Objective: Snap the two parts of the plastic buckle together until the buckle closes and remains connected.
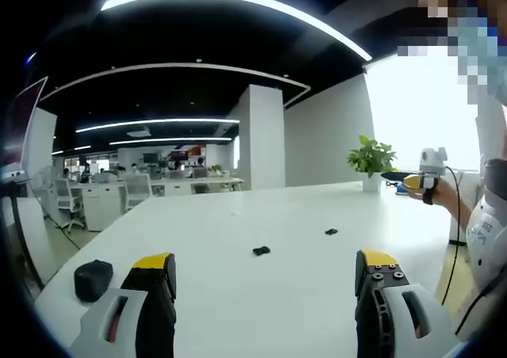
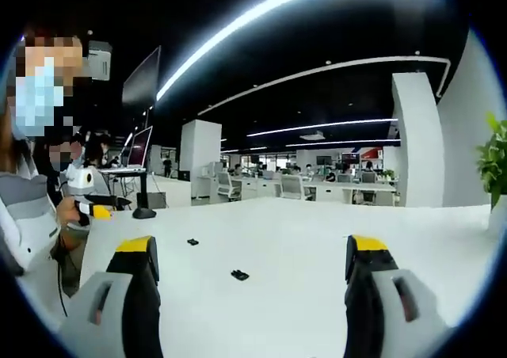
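Buckle parts point(image 1: 261, 250) point(image 1: 331, 232) lie apart on table point(image 1: 238, 295); orientation seemingly unreadable.

Smooth, matt white table point(image 1: 261, 215) carries two dark plastic buckle parts point(image 1: 261, 250).

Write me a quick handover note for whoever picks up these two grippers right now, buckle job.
Left gripper: open, empty, above the near edge of the white table.
Right gripper: open, empty, over the same table.
Buckle parts: two small black pieces lie apart on the table, one nearer, one farther; also in the right gripper view and.
Done: nothing yet; neither piece is picked up.
Left: pick up one piece per gripper, align them, snap together until closed.
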Tool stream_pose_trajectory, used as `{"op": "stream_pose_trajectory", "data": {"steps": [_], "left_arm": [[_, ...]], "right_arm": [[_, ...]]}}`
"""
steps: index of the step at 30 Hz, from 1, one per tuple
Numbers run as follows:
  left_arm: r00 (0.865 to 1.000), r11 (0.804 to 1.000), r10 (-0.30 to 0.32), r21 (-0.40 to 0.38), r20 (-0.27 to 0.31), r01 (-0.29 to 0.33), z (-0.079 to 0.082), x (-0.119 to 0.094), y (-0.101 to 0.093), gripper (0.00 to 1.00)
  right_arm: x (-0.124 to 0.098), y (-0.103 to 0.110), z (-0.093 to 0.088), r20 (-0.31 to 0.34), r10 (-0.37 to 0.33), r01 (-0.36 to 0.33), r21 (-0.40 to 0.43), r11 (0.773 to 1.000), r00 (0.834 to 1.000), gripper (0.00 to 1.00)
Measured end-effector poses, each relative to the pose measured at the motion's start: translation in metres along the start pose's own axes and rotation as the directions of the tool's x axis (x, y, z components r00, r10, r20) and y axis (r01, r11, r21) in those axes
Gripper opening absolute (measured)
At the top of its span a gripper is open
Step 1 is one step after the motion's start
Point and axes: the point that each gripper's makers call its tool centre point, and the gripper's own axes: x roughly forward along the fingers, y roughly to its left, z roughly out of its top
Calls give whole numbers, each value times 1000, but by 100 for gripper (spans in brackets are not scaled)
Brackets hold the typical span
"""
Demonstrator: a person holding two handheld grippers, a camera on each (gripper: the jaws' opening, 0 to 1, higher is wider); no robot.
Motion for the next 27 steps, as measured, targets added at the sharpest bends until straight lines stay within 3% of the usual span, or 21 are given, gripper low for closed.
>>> {"op": "stream_pose_trajectory", "data": {"steps": [6,15,27], "left_arm": [[1000,1000,-10,-5,-6,10,-3,1,-1,95],[1000,1000,-25,-8,-6,25,-6,3,-3,95],[999,999,-40,-14,-10,40,-9,5,-5,94]], "right_arm": [[11,-2,1,29,35,-35,17,999,999,99],[31,1,-3,12,92,-92,17,996,996,98],[48,3,4,39,145,-146,21,989,989,99]]}}
